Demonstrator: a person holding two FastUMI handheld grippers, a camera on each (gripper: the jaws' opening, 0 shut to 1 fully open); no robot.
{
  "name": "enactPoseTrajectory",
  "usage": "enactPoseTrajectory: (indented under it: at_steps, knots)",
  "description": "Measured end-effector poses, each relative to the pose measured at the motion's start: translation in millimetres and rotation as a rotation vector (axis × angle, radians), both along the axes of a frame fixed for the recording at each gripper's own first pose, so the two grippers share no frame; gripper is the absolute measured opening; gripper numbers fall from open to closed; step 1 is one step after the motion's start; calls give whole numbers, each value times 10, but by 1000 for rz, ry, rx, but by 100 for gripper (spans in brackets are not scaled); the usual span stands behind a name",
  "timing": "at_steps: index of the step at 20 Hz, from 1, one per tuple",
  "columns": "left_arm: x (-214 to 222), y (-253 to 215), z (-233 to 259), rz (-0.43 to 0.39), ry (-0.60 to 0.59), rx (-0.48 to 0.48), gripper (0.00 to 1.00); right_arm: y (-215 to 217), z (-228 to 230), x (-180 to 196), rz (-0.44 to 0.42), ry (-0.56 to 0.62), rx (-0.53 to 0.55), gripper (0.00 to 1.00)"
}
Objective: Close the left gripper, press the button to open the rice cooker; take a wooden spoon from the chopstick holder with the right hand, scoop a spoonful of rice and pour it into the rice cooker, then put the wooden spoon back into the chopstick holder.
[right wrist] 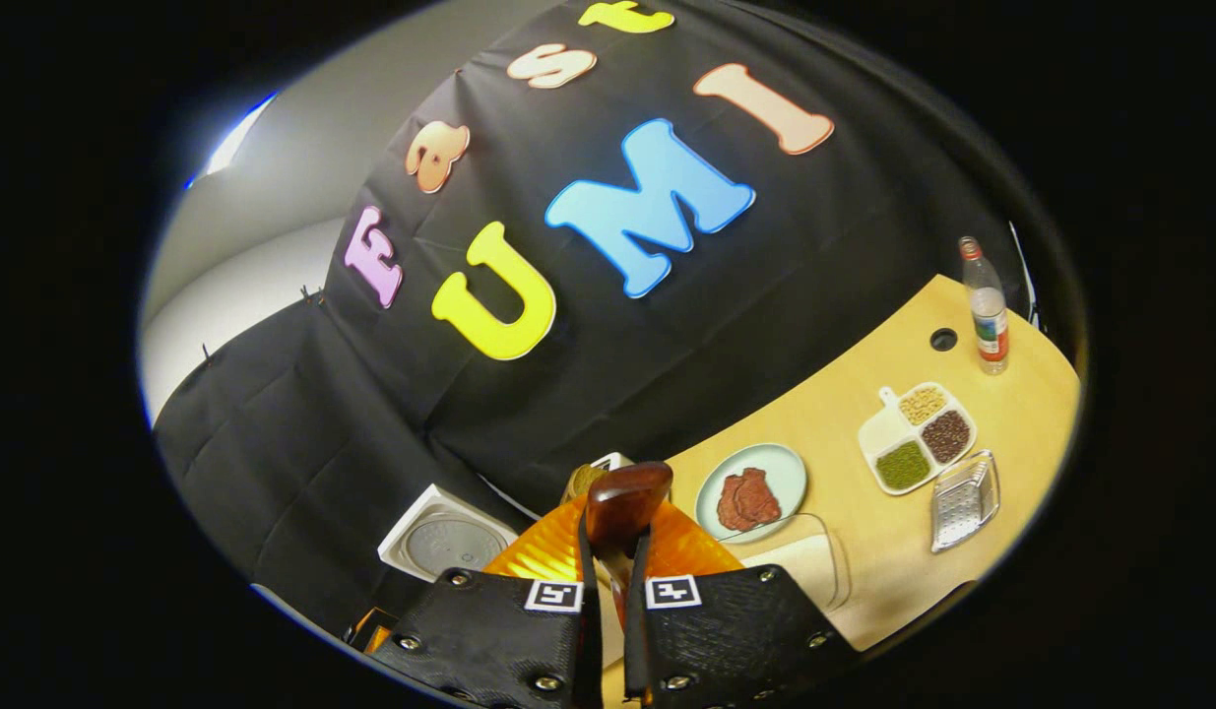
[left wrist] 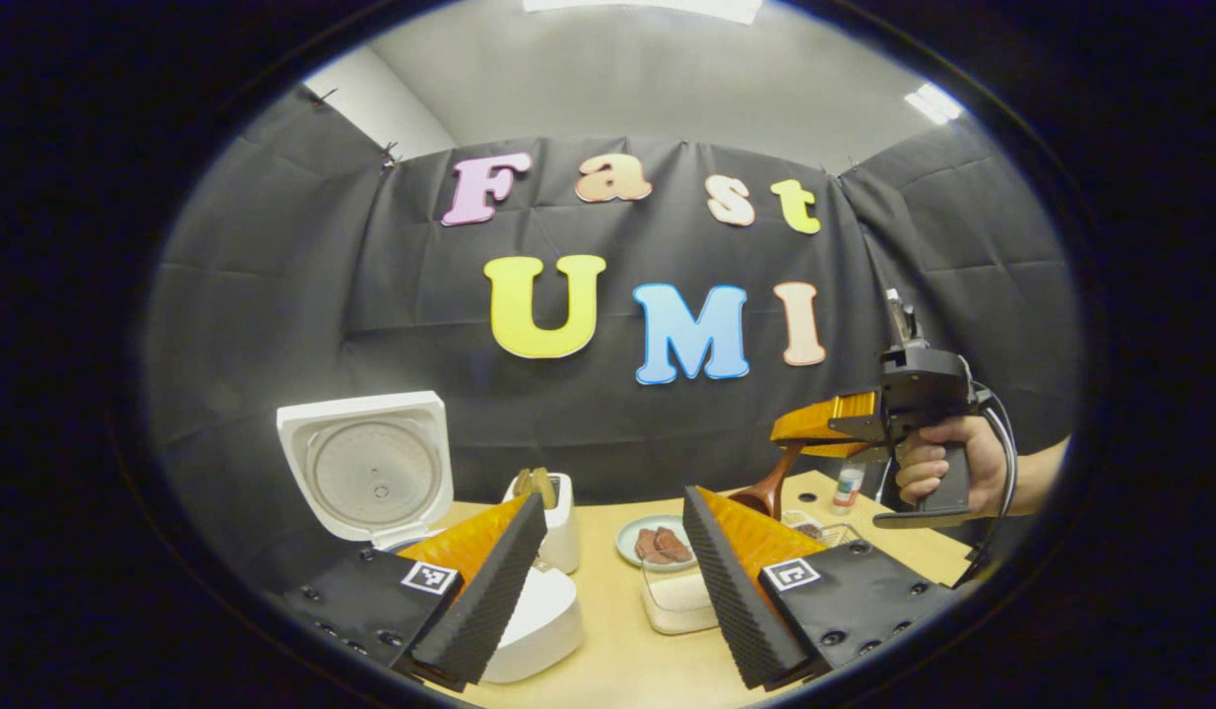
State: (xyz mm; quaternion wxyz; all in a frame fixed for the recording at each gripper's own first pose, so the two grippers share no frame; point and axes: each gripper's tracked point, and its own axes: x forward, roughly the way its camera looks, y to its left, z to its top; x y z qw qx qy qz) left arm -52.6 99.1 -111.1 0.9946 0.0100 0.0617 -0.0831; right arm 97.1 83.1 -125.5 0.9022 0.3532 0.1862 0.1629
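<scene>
Over by the table's far left corner the cooker (left wrist: 371, 473) sits with its lid already flipped up, so the button part looks done and our left gripper (left wrist: 608, 581) hangs in front of it with its fingers spread wide and nothing between them, probably just keeping out of the way. Our right gripper (right wrist: 608, 591) has its fingers clamped on the handle of the spoon (right wrist: 622, 502), bowl end pointing out ahead; in the left gripper view we can see it lifted well above the tabletop near the right edge, with a hand (left wrist: 947, 468) on the grip. The holder (left wrist: 553, 517) stands just beside the cooker, with something else poking out of its top. A clear tub of rice (left wrist: 678, 596) sits near the front middle, close to the cooker, which makes sense for a short scoop-and-pour, so we'd guess the dip into the rice comes next. Behind it there's a plate (right wrist: 750, 492) with meat on it, and further right a divided dish of beans (right wrist: 918, 433), a metal grater-looking thing (right wrist: 962, 497) and a bottle (right wrist: 987, 310) at the far right corner. The bottle's label is too small to read, and the square markers on the grippers are just patterns.
</scene>
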Motion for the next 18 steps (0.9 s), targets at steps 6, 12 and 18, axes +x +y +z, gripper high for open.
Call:
enactPoseTrajectory:
  at_steps: [6, 12, 18]
  knots:
    - [44, -435, 9, -41, 9, -20, 97, -695, -205, -134, -104, 33, -8, 9]
    - [3, -499, 56, -19, 9, -4, 96, -1273, -272, -72, -185, 31, -66, 9]
    - [-34, -487, 36, 35, 33, 10, 97, -1812, -482, 133, -282, 57, -110, 9]
